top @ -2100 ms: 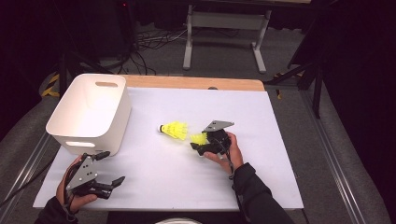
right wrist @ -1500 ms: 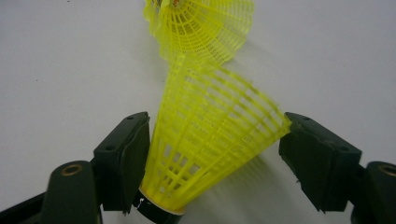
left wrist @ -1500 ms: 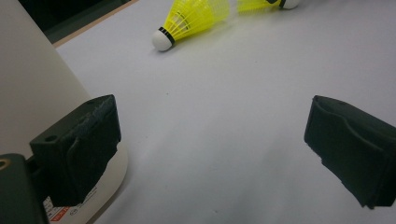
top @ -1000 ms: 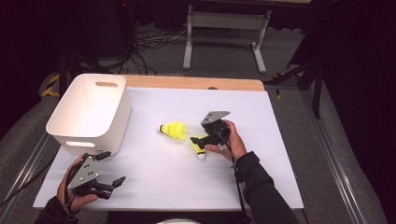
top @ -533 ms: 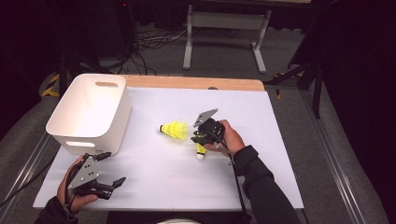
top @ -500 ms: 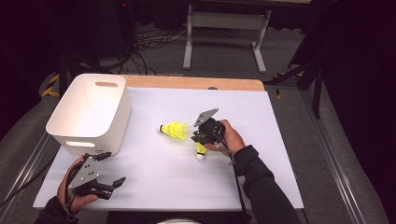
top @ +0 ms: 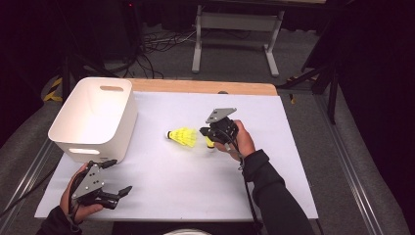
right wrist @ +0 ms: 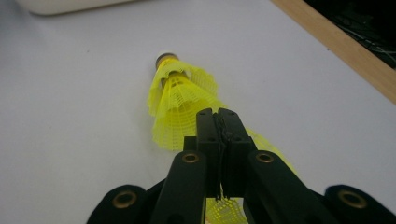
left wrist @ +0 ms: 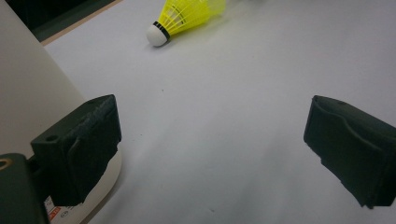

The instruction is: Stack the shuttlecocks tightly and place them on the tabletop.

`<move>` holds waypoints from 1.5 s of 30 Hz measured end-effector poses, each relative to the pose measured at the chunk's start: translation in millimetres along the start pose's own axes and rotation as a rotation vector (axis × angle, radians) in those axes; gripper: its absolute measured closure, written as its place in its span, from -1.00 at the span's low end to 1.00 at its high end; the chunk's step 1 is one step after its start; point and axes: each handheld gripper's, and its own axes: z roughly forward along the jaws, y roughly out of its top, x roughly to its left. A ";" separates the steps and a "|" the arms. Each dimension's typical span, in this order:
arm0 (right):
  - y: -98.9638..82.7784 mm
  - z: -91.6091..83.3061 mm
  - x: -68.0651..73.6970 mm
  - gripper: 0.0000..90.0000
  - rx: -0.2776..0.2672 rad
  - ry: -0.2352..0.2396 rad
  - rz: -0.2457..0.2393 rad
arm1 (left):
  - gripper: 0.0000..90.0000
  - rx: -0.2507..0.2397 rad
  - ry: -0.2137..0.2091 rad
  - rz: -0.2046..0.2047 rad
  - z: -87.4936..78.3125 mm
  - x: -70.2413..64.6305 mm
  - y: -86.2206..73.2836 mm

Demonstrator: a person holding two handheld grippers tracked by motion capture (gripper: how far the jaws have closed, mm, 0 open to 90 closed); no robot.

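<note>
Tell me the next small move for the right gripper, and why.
Probably lift it and carry it toward the white bin. The right gripper has just closed its jaws on the skirt of a yellow shuttlecock, a second shuttlecock lies beside it, and the left gripper waits open.

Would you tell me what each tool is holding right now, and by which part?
The right tool is shut on a yellow shuttlecock, pinching its mesh skirt. The left tool stands open and holds nothing.
</note>
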 end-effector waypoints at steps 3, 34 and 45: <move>-0.6 2.4 -0.3 0.97 -0.055 -0.019 0.035 | -0.89 -0.002 -0.001 -0.001 0.1 0.1 -0.1; -58.6 -19.8 -4.2 0.36 -0.073 0.033 0.160 | -0.89 0.001 0.005 0.001 -0.3 0.0 0.1; -79.8 -23.7 1.6 0.21 0.021 0.050 0.134 | -0.89 -0.005 0.005 0.006 -1.8 -0.5 1.2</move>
